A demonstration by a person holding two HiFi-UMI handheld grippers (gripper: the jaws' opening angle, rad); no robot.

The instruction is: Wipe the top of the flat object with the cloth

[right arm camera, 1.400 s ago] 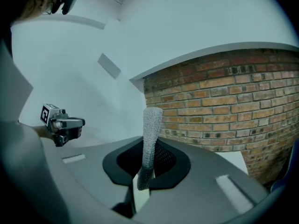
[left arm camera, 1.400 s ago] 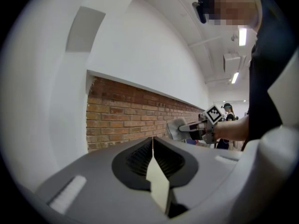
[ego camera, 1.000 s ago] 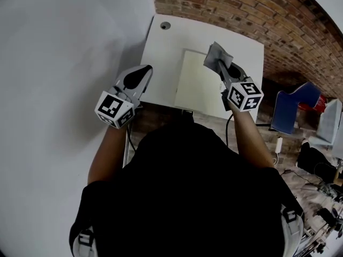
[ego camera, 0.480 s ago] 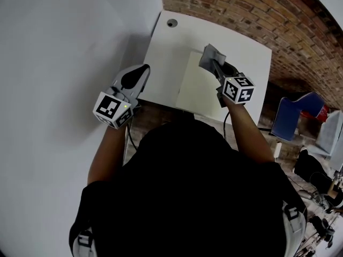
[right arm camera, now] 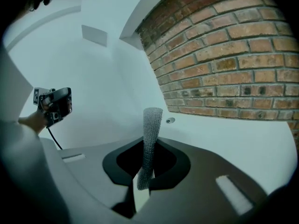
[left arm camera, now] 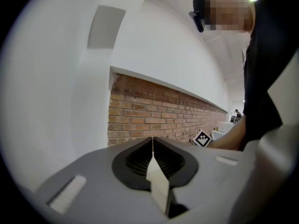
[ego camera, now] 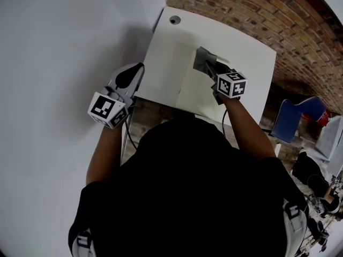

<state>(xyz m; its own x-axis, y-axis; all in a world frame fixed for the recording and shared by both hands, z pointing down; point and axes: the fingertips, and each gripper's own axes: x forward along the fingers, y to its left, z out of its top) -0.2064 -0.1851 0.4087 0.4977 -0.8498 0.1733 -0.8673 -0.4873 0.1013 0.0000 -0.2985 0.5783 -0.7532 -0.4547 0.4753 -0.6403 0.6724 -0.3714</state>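
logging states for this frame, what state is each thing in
left gripper, shut, empty, beside the table's left edge
right gripper, shut on the cloth
cloth, pinched and bunched, over the flat object's far end
flat object, lying flat on the table

Left gripper [ego camera: 138,70]: jaws closed flush on each other, nothing between them. It's held out ahead of the torso, marker cube nearest the body, tips pointing forward. Left forearm [ego camera: 103,157] is bare and runs roughly straight behind it.

Right gripper [ego camera: 210,68]: jaws clamped on a grey cloth [right arm camera: 152,125], which stands up from between the tips and sticks out past them. Right forearm [ego camera: 244,127] is bare and reaches further forward than the left. The gripper's tips angle inward toward the left side. The grippers are well apart.
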